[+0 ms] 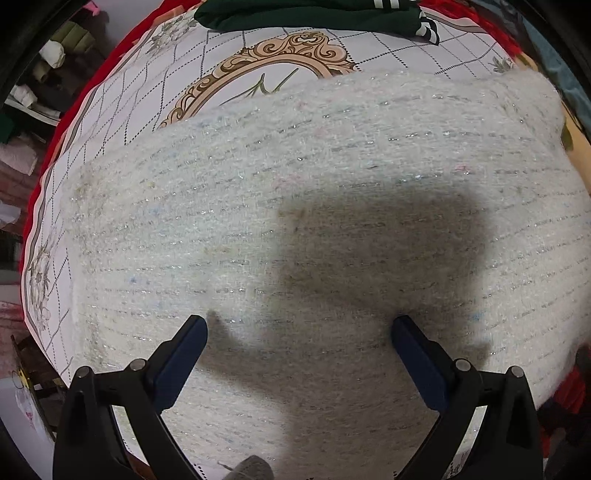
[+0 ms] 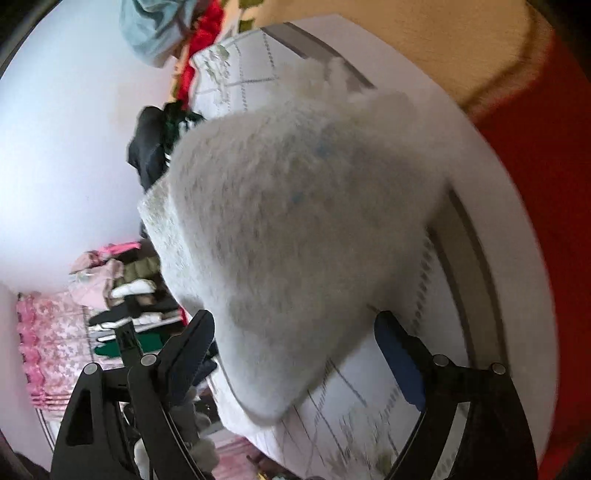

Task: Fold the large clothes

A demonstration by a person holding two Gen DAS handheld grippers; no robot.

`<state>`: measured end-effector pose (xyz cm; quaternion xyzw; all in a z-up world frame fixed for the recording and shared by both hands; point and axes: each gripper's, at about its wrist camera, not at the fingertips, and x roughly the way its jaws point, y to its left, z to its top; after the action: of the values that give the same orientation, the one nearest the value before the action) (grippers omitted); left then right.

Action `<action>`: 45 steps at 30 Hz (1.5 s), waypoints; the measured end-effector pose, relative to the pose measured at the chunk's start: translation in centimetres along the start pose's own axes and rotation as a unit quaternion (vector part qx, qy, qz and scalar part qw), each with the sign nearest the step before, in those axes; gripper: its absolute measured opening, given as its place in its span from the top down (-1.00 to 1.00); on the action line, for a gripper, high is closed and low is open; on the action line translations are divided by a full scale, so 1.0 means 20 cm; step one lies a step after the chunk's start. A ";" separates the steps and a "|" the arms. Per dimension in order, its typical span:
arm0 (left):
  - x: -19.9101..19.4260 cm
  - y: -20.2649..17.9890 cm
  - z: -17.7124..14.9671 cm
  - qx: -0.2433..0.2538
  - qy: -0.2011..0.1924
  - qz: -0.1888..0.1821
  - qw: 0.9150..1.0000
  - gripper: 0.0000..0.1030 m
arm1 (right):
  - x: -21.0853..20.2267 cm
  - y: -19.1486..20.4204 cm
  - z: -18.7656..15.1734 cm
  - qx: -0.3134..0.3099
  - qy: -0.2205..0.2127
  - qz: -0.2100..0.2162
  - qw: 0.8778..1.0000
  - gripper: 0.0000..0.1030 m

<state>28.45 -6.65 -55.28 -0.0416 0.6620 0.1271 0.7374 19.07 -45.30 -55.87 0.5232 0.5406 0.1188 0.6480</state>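
Observation:
A large fuzzy white knit garment [image 1: 280, 206] with faint glittery stripes lies spread over a white patterned bedsheet [image 1: 122, 110]. My left gripper [image 1: 299, 328] hovers just above the garment's near part, jaws wide open and empty, casting a shadow on the knit. In the right wrist view the same garment [image 2: 295, 240] shows as a blurred white mass with a corner hanging toward me. My right gripper [image 2: 295, 328] is open around that corner, the fingers not closed on it.
A dark green garment with white stripes [image 1: 306, 14] lies at the far side of the bed. Red bedding [image 1: 59, 147] borders the sheet. Stacked folded clothes [image 2: 125, 295] and pink fabric [image 2: 51, 350] sit off the left of the bed.

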 end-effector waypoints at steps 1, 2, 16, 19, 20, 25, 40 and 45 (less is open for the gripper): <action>0.01 0.01 0.01 -0.001 0.001 -0.002 1.000 -1.00 | 0.02 -0.01 0.01 0.000 -0.007 0.008 1.000 -0.75; 0.01 0.02 0.02 -0.002 0.001 -0.004 1.000 -1.00 | 0.05 0.00 0.04 0.000 -0.016 0.021 1.000 -0.75; 0.00 0.04 0.04 -0.010 0.000 -0.007 1.000 -1.00 | 0.32 0.19 0.28 0.003 -0.036 0.128 0.991 -0.13; 0.01 0.04 0.05 -0.014 0.005 -0.011 1.000 -1.00 | 0.38 0.18 0.33 0.004 -0.035 0.093 0.995 -0.23; 0.01 0.03 0.05 -0.014 0.004 -0.012 1.000 -1.00 | 0.42 0.17 0.35 0.014 -0.036 0.098 0.994 -0.34; 0.02 0.02 0.06 -0.018 -0.004 -0.013 1.000 -1.00 | 0.51 0.30 0.40 -0.018 -0.041 0.076 0.996 -0.12; 0.12 -0.19 0.37 -0.043 -0.009 -0.166 0.985 -1.00 | 0.32 1.02 0.50 -0.144 -0.114 0.013 0.983 0.45; 0.03 -0.01 0.39 -0.101 0.000 -0.217 0.971 -1.00 | 0.27 1.24 0.47 -0.222 -0.090 -0.009 0.971 0.46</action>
<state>36.00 -4.99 -55.00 -0.2588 0.6209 0.0304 0.7393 39.24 -36.07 -40.24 0.3699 0.4447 0.1820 0.7951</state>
